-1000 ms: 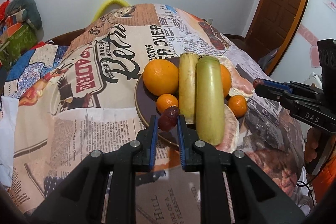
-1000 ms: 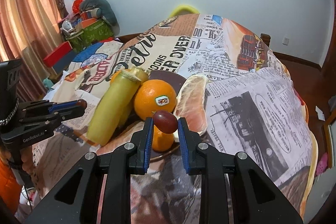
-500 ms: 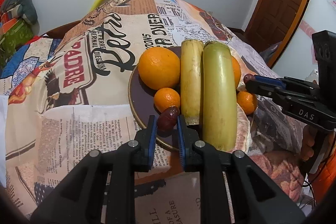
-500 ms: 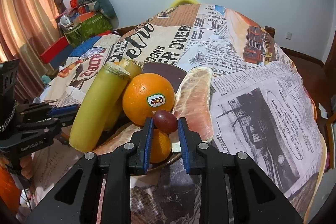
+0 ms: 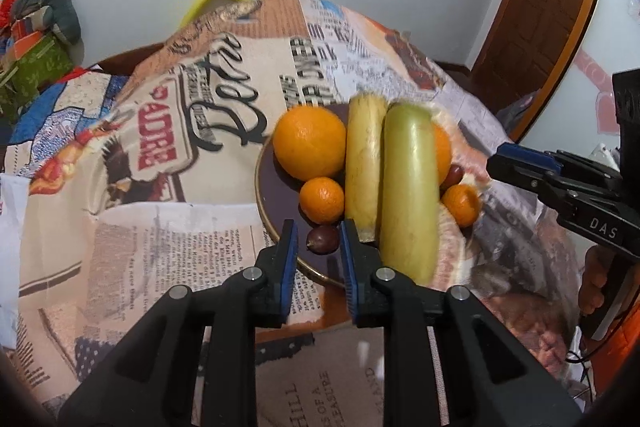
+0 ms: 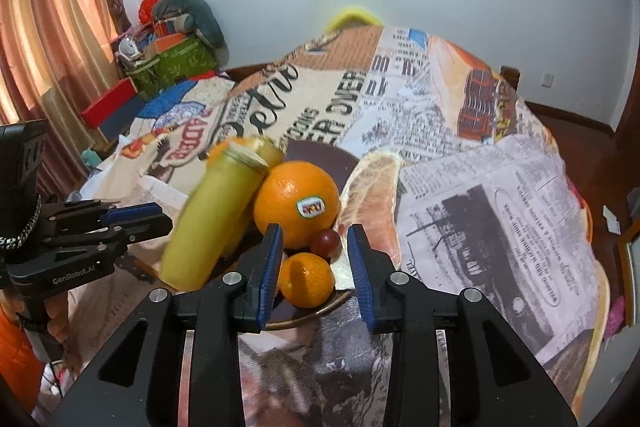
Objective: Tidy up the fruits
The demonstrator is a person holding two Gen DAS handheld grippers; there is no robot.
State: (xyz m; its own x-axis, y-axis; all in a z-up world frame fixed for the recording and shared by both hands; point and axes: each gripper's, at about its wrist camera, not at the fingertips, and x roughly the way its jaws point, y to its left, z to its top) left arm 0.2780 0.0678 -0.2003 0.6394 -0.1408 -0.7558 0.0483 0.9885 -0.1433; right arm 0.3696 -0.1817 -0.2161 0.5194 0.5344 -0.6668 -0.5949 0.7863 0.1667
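Sugarcane stalk (image 5: 408,187) lies lengthwise across plate (image 5: 276,195), beside banana (image 5: 362,163).

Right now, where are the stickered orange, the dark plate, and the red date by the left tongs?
Stickered orange (image 6: 296,203): right wrist view, on its peel left of the sticker.
Dark plate (image 5: 280,193): left wrist view, bare surface inside the left rim.
Red date (image 5: 322,238): left wrist view, middle of the fruit.
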